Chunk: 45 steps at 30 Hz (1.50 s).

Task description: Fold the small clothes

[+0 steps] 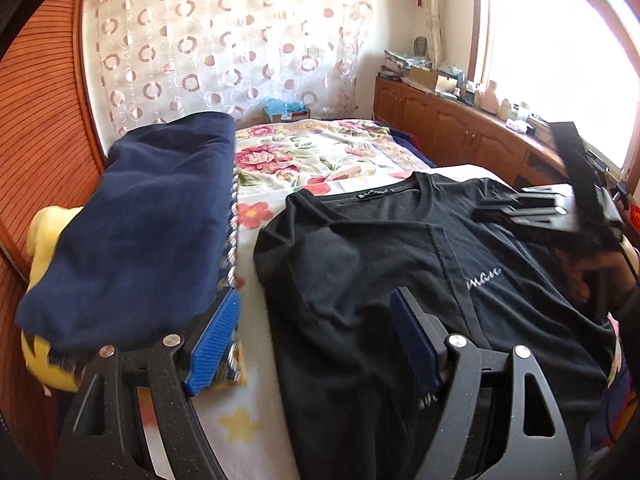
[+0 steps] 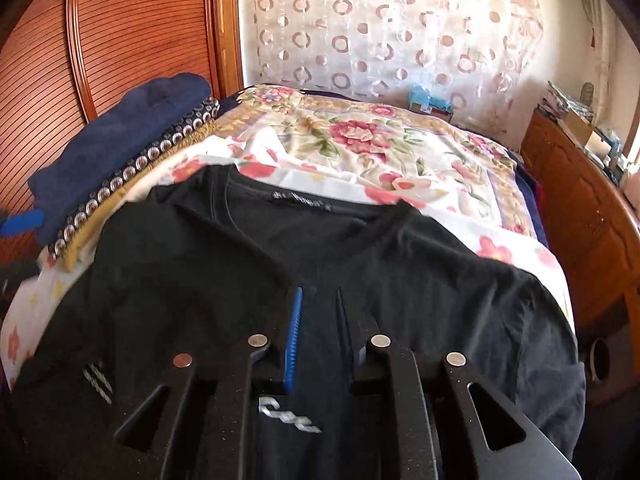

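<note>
One black T-shirt lies on the bed, collar far, chest print up, left sleeve side already folded in over the front. Left hand-held gripper is released, jaws wide apart, hovering above the shirt's near-left part, holding nothing. Right hand-held gripper sits over the shirt's middle with jaws nearly together; can't tell if fabric is pinched between them (black on black). Navy garment is stacked at the left, on a patterned cushion edge. Risks: the folded panel could slide open if the right side is pulled over too fast, since the loose knit drags on the floral bedspread. A shallow pinch may catch only the top layer, skewing the fold.
</note>
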Each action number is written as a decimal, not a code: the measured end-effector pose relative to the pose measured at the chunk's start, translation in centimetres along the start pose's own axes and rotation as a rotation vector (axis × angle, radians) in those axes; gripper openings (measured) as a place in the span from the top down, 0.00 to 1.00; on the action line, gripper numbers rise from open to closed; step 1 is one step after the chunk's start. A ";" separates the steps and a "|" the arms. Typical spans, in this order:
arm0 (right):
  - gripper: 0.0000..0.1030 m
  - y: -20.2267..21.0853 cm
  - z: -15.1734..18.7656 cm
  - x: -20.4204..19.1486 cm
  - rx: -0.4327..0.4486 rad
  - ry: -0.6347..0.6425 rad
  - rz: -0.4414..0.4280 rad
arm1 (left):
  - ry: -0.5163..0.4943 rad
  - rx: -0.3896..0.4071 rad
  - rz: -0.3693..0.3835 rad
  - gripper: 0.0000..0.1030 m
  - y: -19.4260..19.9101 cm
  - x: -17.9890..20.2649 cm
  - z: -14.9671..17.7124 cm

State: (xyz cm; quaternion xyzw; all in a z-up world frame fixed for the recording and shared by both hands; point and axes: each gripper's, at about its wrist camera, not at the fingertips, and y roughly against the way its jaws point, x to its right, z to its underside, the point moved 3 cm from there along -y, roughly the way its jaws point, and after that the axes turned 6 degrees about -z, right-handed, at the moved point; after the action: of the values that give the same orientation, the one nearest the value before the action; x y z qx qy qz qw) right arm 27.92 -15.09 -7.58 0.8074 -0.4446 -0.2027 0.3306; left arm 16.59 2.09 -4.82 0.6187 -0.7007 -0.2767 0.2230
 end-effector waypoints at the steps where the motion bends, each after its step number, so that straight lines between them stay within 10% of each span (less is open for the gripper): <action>1: 0.82 0.3 0.4 0.3 -0.004 0.002 0.002 | -0.008 -0.010 -0.010 0.29 -0.6 0.1 -0.4; 15: 0.82 4.4 7.2 4.0 -0.043 -0.002 0.042 | -0.090 -0.192 -0.152 0.54 -8.0 0.5 -1.1; 20: 0.82 4.7 7.7 5.0 -0.036 -0.059 0.012 | -0.136 -0.197 -0.156 0.92 -7.8 0.5 -1.0; 30: 0.82 4.8 7.9 5.0 -0.030 -0.069 0.003 | -0.116 -0.114 -0.241 0.94 -4.0 -4.8 -4.7; 42: 0.82 4.0 7.8 5.1 -0.031 -0.065 0.008 | -0.054 0.019 -0.082 0.52 0.6 -1.9 -3.5; 45: 0.82 4.0 7.8 5.1 -0.031 -0.065 0.008 | -0.045 0.062 -0.035 0.20 2.2 -0.4 -2.6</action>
State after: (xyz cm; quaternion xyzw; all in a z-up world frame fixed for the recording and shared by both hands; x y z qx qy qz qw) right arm 23.41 -23.75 -10.29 0.7933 -0.4552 -0.2344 0.3293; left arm 16.75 2.39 -1.40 0.6309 -0.7029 -0.2726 0.1832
